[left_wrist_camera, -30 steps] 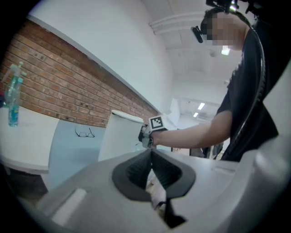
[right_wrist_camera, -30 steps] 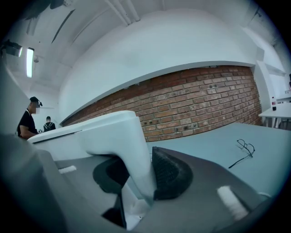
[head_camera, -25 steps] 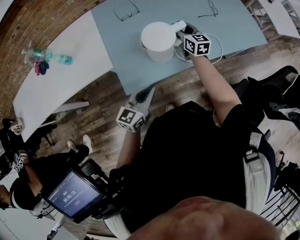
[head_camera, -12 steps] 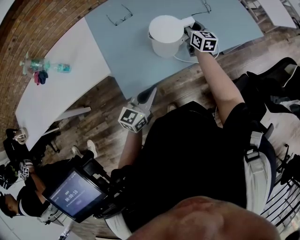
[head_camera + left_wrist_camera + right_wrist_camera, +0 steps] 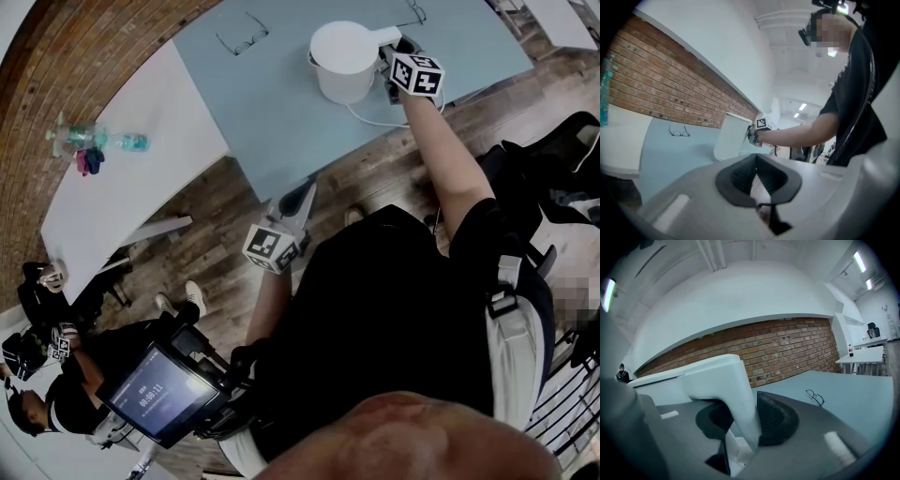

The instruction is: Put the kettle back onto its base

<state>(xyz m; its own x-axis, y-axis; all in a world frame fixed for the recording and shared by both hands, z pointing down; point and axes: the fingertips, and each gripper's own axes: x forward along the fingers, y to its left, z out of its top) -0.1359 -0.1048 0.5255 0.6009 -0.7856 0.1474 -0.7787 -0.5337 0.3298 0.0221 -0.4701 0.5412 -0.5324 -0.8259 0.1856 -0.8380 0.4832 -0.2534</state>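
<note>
A white kettle (image 5: 345, 58) stands upright over the far part of the light blue table (image 5: 272, 112). My right gripper (image 5: 397, 58) is shut on its handle (image 5: 729, 390) from the right; the handle fills the gap between the dark pads (image 5: 776, 420). A white cord (image 5: 371, 118) loops out from under the kettle, and the base itself is hidden beneath kettle and gripper. My left gripper (image 5: 302, 199) hangs over the wooden floor just off the table's near edge, pads together, holding nothing. From the left gripper view the kettle (image 5: 732, 138) shows ahead.
Two pairs of glasses (image 5: 242, 34) (image 5: 412, 11) lie on the blue table. A water bottle (image 5: 94, 141) rests on the white table (image 5: 131, 187) at the left. A seated person (image 5: 47, 394) and a tablet screen (image 5: 161, 394) are at the lower left, a chair (image 5: 553, 159) at the right.
My right gripper has carried the kettle to the right across the blue table. The left gripper has stayed where it was.
</note>
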